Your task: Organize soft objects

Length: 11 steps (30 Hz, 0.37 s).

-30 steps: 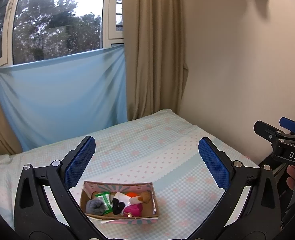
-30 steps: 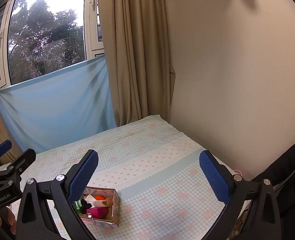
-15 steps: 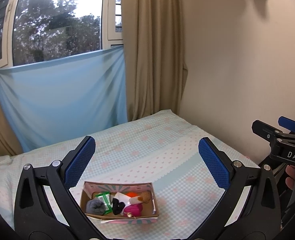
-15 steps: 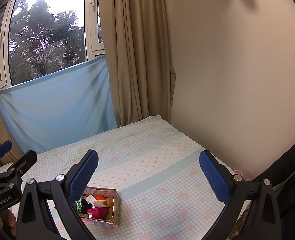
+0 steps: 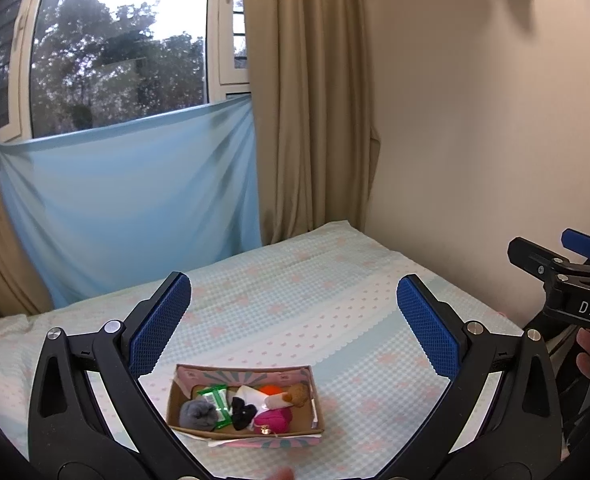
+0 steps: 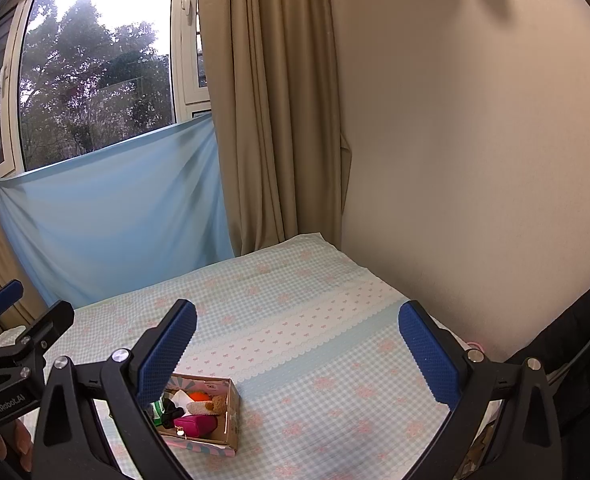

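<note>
Both grippers are held above a bed [image 5: 335, 304] covered in a pale blue-and-pink checked sheet. The left gripper [image 5: 295, 320] is seen with its fingers spread wide, nothing between the blue pads [image 5: 161, 320]. The right gripper [image 6: 297, 344] is likewise spread wide and nothing is gripped by it. In the left view the right gripper shows at the right edge; in the right view the left gripper shows at the lower left.

A cardboard box [image 5: 243, 436] is placed on the bed, near the front edge. In the left view it lies low between the fingers, nearer the left one; in the right view its left part is hidden by the left finger. The soft things are packed inside the box: a grey ball [image 5: 199, 414] at the left end, a green packet [image 5: 217, 400] beside it, a black item [image 5: 242, 414] in the middle, a pink pouch [image 5: 273, 420] at the front, a white item [image 5: 251, 394], an orange item [image 5: 271, 389] at the back, and a brown plush [image 5: 298, 394] at the right end. Exactly what the black and white items are cannot be told.

A blue cloth [image 5: 127, 200] is hung across the lower window [image 5: 115, 48] behind the bed. Beige curtains [image 5: 307, 100] are hung beside it. A plain wall [image 5: 475, 120] is on the right. A dark fabric [image 6: 575, 328] is seen at the right edge of the right view.
</note>
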Motion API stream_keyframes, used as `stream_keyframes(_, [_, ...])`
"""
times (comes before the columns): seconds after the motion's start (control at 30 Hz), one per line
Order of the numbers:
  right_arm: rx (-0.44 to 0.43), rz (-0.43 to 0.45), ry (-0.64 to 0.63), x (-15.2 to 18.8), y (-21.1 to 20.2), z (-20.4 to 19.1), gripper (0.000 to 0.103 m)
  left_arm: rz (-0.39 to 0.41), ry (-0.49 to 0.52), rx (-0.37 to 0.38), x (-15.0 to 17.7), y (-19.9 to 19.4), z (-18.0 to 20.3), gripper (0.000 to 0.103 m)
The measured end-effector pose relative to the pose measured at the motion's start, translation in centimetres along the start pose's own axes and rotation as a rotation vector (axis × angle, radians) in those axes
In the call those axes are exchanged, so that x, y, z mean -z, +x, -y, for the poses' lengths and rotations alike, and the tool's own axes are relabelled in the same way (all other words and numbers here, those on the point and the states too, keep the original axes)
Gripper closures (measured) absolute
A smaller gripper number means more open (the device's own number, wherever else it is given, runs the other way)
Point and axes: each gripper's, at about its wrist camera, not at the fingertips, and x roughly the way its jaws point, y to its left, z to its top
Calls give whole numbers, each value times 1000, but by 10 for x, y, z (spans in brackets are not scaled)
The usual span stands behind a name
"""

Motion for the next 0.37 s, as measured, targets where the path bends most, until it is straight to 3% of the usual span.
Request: stream_keyframes(0.37, [-12, -12, 10, -1, 1, 6, 2, 20, -5, -13, 2, -7, 1, 1])
